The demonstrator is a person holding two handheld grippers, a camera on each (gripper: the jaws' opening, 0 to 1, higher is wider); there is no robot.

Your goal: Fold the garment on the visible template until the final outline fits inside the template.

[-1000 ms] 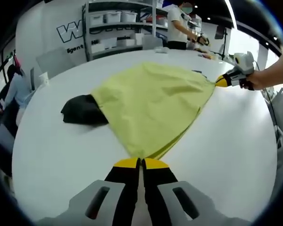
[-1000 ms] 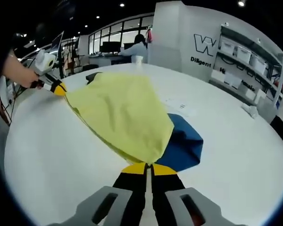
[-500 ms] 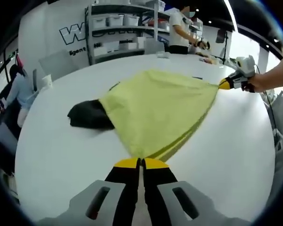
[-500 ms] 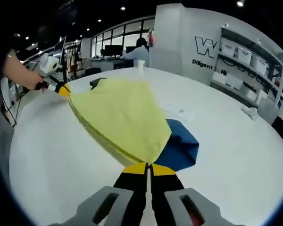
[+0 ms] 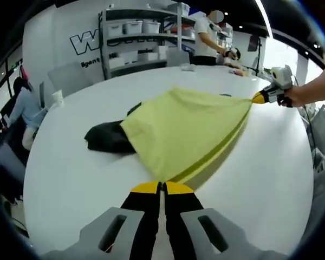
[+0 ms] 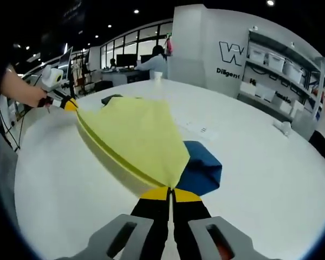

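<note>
The yellow garment point(image 5: 184, 130), stretched between the left gripper point(image 5: 161, 187) and right gripper point(image 6: 169, 193), fingers of both pinched on its corners, has risen off the white surface point(image 5: 70, 173), suggesting a fold over the dark template point(image 6: 201, 172).

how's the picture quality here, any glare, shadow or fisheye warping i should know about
Left gripper view: strong fisheye bend, the white table curving round; bright window glare at upper right; soft shadow under the lifted yellow garment. Right gripper view: the same bend, ceiling spotlights on a dark ceiling, a faint shadow on the table below the garment's edge, the far shelves soft.
</note>
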